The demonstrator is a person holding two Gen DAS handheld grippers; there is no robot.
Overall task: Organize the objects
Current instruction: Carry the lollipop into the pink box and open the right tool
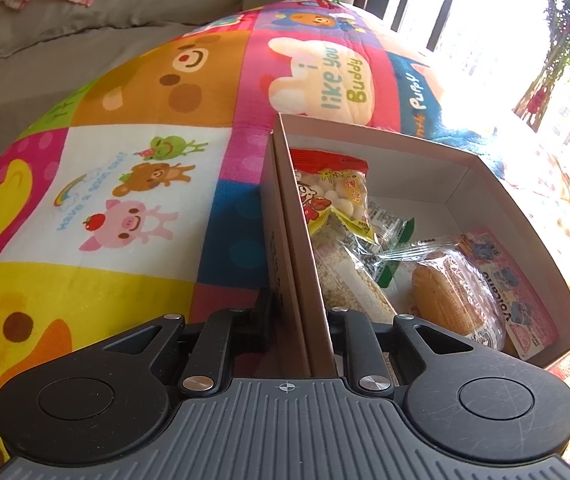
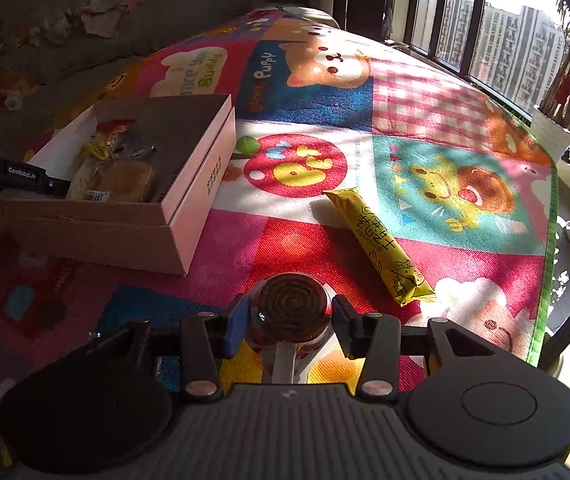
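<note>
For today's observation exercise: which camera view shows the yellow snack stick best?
The right wrist view. The yellow snack stick lies there whole and sunlit on the mat, apart from the box, its printing visible. The left wrist view shows none of it, only the box and the snacks inside.

Matt brown cardboard box [image 1: 305, 264] with smooth pale inner walls. Crinkly, glossy clear plastic around a bun [image 1: 453, 300] and a red snack bag [image 1: 333, 184]. Soft printed cloth play mat [image 1: 133, 184], slightly napped. Shiny yellow foil wrapper [image 2: 381, 240]. Glossy swirl lollipop [image 2: 291, 312]. Matt black plastic right gripper [image 2: 291, 320], ribbed grey housing.
</note>
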